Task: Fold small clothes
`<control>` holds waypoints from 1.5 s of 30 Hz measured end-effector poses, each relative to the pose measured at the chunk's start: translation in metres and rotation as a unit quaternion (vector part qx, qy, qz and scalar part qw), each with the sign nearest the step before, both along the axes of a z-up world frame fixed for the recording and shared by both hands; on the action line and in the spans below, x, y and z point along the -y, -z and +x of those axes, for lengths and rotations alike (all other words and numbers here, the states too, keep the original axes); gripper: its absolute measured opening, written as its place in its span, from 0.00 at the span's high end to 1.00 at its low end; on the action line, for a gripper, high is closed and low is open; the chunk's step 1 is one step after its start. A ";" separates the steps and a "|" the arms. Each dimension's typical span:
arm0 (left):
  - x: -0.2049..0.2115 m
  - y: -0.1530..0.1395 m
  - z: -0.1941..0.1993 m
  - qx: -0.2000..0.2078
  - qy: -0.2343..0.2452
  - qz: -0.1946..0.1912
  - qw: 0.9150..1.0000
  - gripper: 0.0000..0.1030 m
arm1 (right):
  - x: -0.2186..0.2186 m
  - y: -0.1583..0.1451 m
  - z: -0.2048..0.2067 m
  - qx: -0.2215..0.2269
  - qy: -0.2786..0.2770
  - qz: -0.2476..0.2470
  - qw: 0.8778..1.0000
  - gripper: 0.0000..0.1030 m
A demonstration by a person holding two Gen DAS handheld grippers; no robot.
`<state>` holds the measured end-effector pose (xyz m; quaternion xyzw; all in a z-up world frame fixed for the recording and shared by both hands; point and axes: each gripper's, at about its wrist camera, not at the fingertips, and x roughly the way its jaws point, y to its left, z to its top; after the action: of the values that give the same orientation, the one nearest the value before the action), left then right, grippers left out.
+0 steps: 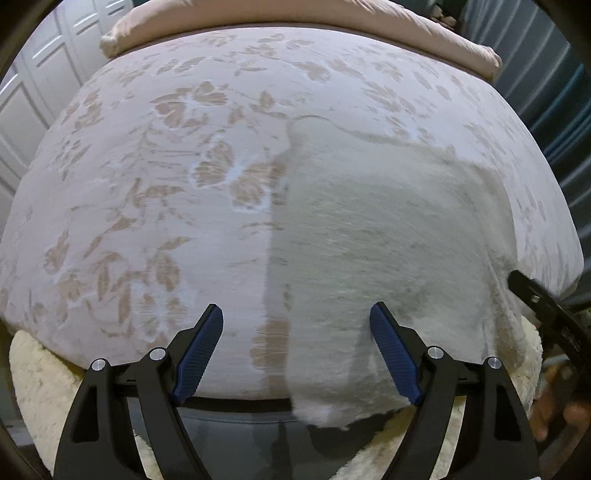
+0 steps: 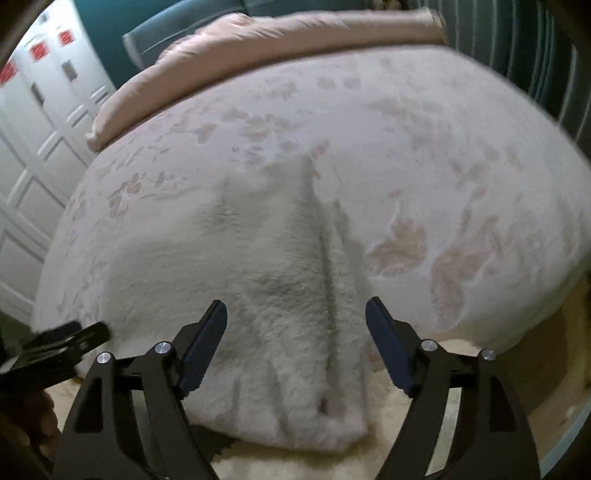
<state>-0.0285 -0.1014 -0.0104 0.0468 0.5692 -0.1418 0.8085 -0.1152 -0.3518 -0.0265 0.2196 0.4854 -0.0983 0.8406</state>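
Note:
A small fluffy white garment [image 1: 369, 236] lies flat on the bed, its near end hanging over the bed's front edge. In the right wrist view the garment [image 2: 266, 280] shows a lengthwise fold ridge on its right side. My left gripper [image 1: 297, 328] is open and empty, held over the garment's left edge near the bed's front. My right gripper [image 2: 295, 325] is open and empty, above the garment's near end. The right gripper shows at the right edge of the left wrist view [image 1: 546, 310]; the left gripper shows at the left edge of the right wrist view [image 2: 59, 347].
The bed has a pale floral bedspread [image 1: 166, 184] and a folded pink duvet [image 1: 295, 18] at its far end. A cream shaggy rug [image 1: 37, 376] lies on the floor in front. White wardrobe doors [image 2: 33, 122] stand left; a teal wall [image 1: 554, 110] is right.

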 end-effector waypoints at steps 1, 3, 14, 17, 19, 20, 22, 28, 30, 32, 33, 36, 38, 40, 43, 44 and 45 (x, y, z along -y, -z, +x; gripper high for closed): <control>-0.005 -0.002 0.000 0.001 -0.006 -0.001 1.000 0.23 | 0.002 0.007 0.005 -0.005 -0.001 0.009 1.000 0.26; -0.012 -0.003 0.001 0.000 -0.015 -0.002 1.000 0.23 | -0.003 0.018 0.014 -0.028 -0.010 0.004 1.000 0.53; -0.013 -0.033 -0.007 0.019 -0.009 -0.051 0.998 0.23 | -0.015 -0.086 -0.011 0.128 -0.085 0.051 0.987 0.89; 0.001 -0.029 -0.009 0.019 0.008 -0.041 0.999 0.23 | -0.001 0.006 0.004 -0.045 -0.039 -0.030 0.998 0.90; 0.013 -0.023 -0.011 0.013 0.023 -0.034 0.999 0.23 | 0.002 -0.001 -0.004 -0.011 -0.028 0.009 1.000 0.90; 0.016 -0.022 -0.012 0.011 0.027 -0.029 0.999 0.23 | 0.003 -0.013 -0.007 0.007 -0.025 0.020 0.999 0.90; 0.025 -0.018 -0.014 0.007 0.035 -0.027 0.999 0.23 | 0.002 -0.034 -0.011 0.034 -0.024 0.029 0.999 0.90; 0.043 0.005 -0.011 -0.015 0.049 -0.004 0.999 0.23 | -0.004 0.016 -0.009 -0.042 -0.033 -0.012 0.999 0.89; 0.045 0.015 -0.009 -0.030 0.047 -0.004 0.998 0.23 | 0.000 0.016 -0.014 -0.027 -0.022 0.003 0.999 0.86; 0.044 0.019 -0.007 -0.032 0.041 0.000 0.999 0.23 | 0.003 -0.002 -0.016 -0.013 -0.010 -0.007 1.000 0.85; 0.043 0.020 -0.007 -0.033 0.039 0.000 0.999 0.23 | 0.000 -0.015 -0.018 -0.003 -0.005 -0.029 1.000 0.85; 0.042 0.020 -0.006 -0.033 0.039 0.001 0.999 0.22 | -0.016 -0.047 -0.026 0.033 -0.020 -0.069 0.997 0.85; 0.042 0.020 -0.006 -0.030 0.041 0.005 0.999 0.22 | -0.026 -0.056 -0.025 0.047 -0.037 -0.065 0.996 0.85; 0.044 0.021 -0.007 -0.029 0.041 0.008 0.999 0.21 | -0.039 -0.052 -0.020 0.039 -0.068 -0.059 0.995 0.85; 0.044 0.022 -0.007 -0.030 0.040 0.008 0.999 0.21 | -0.061 0.001 -0.010 -0.041 -0.108 -0.035 0.993 0.85; 0.044 0.023 -0.007 -0.032 0.040 0.011 0.999 0.21 | -0.065 0.021 -0.009 -0.067 -0.113 -0.023 0.991 0.85; 0.045 0.026 -0.006 -0.037 0.041 0.016 0.998 0.21 | -0.067 0.028 -0.011 -0.061 -0.109 -0.024 0.992 0.85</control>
<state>-0.0348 -0.1468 -0.0361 0.0774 0.5986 -0.1675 0.7795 -0.1265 -0.2850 -0.0545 0.1386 0.5540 -0.0305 0.8203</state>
